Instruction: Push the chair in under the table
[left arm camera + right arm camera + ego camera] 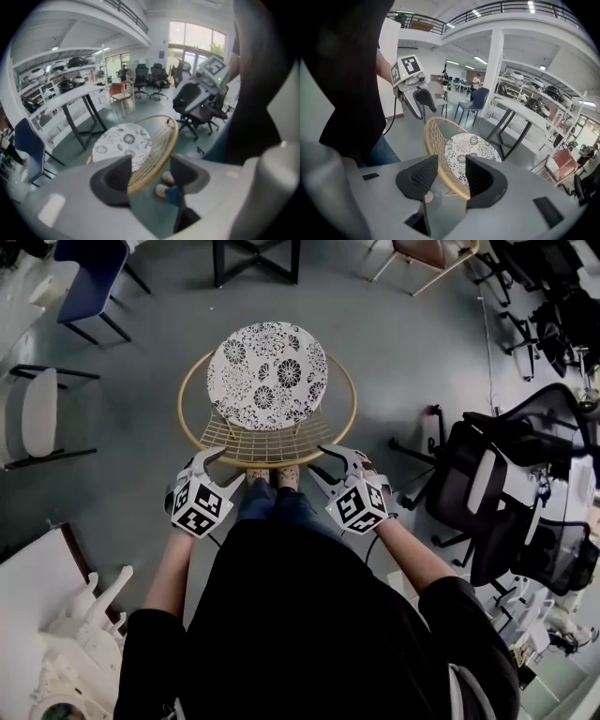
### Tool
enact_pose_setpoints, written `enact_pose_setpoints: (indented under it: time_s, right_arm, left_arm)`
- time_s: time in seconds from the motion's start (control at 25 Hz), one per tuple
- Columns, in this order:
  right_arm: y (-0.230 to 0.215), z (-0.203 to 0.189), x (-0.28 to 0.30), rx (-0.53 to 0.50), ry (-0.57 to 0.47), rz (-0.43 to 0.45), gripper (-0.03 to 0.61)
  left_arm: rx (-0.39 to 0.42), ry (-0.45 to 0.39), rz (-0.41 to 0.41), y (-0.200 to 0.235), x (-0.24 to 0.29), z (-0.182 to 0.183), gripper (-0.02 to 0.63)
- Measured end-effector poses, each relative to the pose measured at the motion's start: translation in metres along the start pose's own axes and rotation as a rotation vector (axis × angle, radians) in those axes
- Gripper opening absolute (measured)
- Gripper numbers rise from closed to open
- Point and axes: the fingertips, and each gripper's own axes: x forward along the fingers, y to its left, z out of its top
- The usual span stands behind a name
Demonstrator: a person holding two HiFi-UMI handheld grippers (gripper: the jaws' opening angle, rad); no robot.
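Chair [266, 435] back is wire lattice in a yellow coat, rim smooth with a soft sheen; cushion [267, 374] is matt cloth with a black-and-white floral print; floor [141, 474] smooth grey, dull sheen; left gripper [150, 169] body pale grey plastic, matt, its fingers [114, 182] dark and matt; right gripper [452, 176] is the same pale plastic, fingers [423, 177] dark with a fine grid texture on the inner face; jeans [277, 506] blue denim; sleeve [148, 652] black matt cloth.
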Motion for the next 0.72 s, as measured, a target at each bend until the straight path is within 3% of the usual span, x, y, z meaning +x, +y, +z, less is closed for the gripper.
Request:
enact_pose_setpoints:
  time_s: [0.12,0.28,0.56,0.72]
  right_arm:
    - [0.008,-0.011,0.009,-0.017,0.042,0.046,0.161]
    - [0.019,-0.028,0.023,-0.099,0.110,0.079,0.179]
    - [0.033,-0.063,0.050,-0.363,0.258,0.113,0.192]
    - [0.038,-0.077,0.065,-0.495,0.334,0.124,0.195]
  left_arm:
    - [0.048,0.052,-0.012,-0.002,0.006,-0.011,0.265]
    - [0.209,0.160,-0.020,-0.006,0.022,-0.034,0.267]
    - [0.497,0.335,-0.030,-0.007,0.056,-0.063,0.267]
    - [0.602,0.395,-0.056,-0.005,0.068,-0.076,0.267]
